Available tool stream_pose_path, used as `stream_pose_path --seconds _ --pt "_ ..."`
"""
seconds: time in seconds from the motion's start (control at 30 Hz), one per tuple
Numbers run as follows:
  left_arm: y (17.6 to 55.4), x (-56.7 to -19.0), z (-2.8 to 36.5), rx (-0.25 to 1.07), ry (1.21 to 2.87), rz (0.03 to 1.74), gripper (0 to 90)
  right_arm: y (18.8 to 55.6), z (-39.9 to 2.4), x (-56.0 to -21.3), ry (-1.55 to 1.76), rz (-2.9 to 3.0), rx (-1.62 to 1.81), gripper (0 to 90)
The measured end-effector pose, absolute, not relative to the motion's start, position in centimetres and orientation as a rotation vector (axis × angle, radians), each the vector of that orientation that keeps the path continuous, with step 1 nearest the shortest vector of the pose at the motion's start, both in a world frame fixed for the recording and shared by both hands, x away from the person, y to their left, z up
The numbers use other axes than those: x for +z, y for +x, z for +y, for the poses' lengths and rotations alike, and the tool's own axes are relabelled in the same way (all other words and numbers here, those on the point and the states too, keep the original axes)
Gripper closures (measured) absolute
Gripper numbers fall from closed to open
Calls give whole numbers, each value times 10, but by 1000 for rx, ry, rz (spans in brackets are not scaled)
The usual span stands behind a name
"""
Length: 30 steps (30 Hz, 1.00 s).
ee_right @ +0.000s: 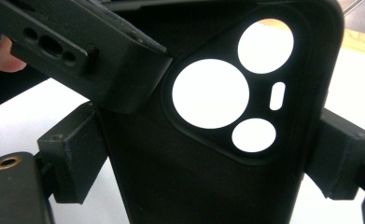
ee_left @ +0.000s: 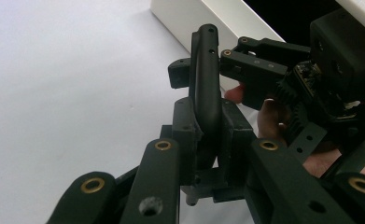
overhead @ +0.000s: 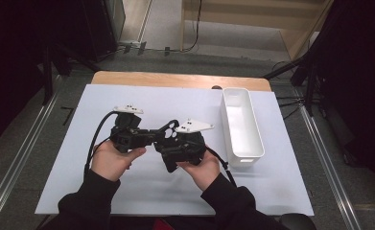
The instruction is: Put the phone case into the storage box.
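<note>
Black phone case [ee_right: 208, 154] mid-frame — my left gripper [ee_left: 203, 135] clenches its edge, my right gripper [ee_right: 208, 158] spans it flat for the handover.

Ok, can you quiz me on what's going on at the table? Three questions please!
1. True or false: the white bin has something in it.
2. What do the left gripper and right gripper both hold? A) phone case B) cup C) spoon
3. How many round holes does the phone case have?
Key: 1 false, it is empty. 2 A. 3 three, plus one small slot.
</note>
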<state>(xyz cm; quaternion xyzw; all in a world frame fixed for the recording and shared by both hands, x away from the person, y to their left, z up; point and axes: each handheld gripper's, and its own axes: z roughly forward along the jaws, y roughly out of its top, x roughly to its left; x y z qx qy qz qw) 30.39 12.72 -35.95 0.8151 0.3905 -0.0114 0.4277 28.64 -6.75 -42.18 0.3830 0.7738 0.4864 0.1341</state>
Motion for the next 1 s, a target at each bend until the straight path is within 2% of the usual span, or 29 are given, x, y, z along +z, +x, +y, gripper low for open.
stream_pose_path --seconds 0.27,0.37,0.63,0.8,1.0 --pt "304 -360 126 -34 2028 960 787 285 -69 -421 1104 2239 1403 107" --pt "305 -358 126 -33 2022 947 735 286 -71 -420 1111 2236 1394 108" --pt "305 -354 127 -42 2002 919 670 292 -87 -419 1165 2203 1410 109" --pt "307 -353 127 -56 2008 912 596 295 -99 -417 1206 2173 1420 109" --pt "310 -357 129 -50 2012 877 458 298 -109 -416 1229 2144 1423 109"
